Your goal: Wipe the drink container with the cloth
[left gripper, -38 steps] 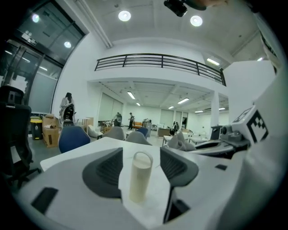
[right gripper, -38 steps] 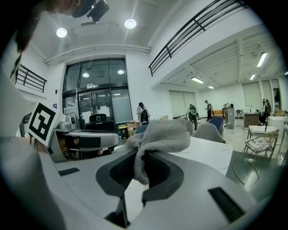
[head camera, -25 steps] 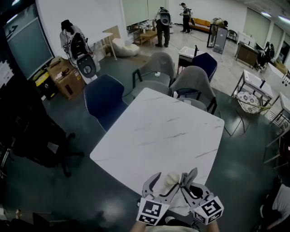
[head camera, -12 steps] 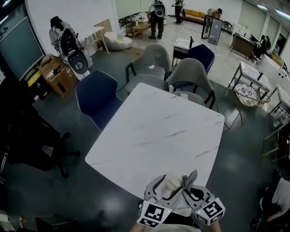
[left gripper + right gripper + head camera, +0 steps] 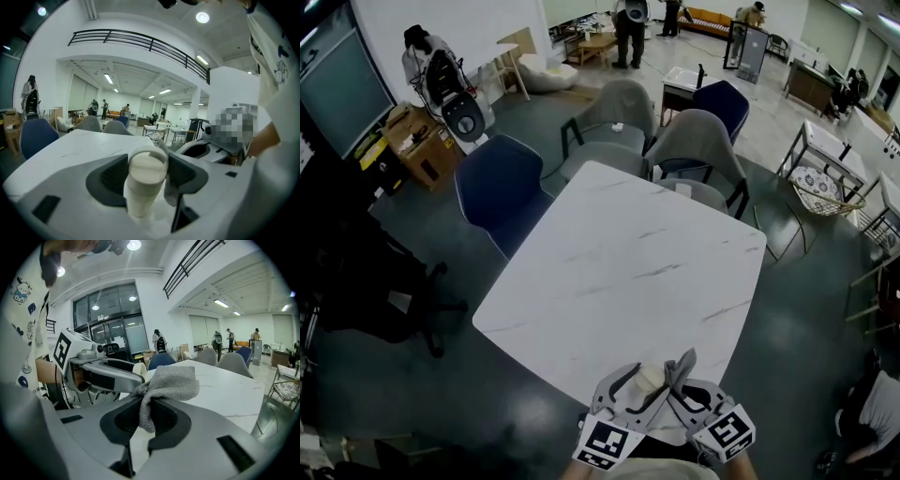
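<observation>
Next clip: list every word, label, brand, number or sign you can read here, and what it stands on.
No text reads legibly in any view.
left marker cube and right marker cube: black-and-white square patterns, no letters.
drink container: plain, no label showing.
cloth: no print.
shirt: cartoon prints only, no readable words.
cardboard box: any markings too small to read.

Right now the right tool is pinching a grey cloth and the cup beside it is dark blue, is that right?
Not quite: the right tool does pinch the grey cloth, but the cup is cream, not dark blue. The left gripper view shows it.
</observation>
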`<state>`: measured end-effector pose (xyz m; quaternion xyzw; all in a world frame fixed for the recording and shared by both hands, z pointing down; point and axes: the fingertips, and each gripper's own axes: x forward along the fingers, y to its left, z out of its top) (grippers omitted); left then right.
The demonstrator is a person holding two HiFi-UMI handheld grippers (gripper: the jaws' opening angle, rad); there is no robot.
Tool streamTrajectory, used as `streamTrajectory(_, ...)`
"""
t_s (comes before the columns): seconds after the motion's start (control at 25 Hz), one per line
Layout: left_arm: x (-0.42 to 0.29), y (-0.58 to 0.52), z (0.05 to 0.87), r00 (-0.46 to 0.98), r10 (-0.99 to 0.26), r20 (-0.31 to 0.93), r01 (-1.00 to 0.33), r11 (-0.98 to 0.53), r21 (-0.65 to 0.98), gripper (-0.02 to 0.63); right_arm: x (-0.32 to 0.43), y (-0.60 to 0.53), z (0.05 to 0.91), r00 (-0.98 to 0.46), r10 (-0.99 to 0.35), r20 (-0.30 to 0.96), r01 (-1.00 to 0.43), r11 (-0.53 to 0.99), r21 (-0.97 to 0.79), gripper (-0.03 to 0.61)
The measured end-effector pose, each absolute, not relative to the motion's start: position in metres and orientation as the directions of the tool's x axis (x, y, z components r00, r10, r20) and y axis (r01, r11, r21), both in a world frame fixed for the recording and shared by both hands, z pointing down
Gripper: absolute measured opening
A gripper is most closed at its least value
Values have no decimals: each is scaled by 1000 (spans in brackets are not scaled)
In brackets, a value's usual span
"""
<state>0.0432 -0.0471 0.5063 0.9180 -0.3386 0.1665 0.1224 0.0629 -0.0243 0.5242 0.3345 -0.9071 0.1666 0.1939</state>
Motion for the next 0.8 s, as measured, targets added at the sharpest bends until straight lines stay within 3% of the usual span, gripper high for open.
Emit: streamTrajectory(0.8,45,-47,507,707,-572,417,-656,-750,83,274,64,-32,552,-736,-422,529,-574,803,-158,46)
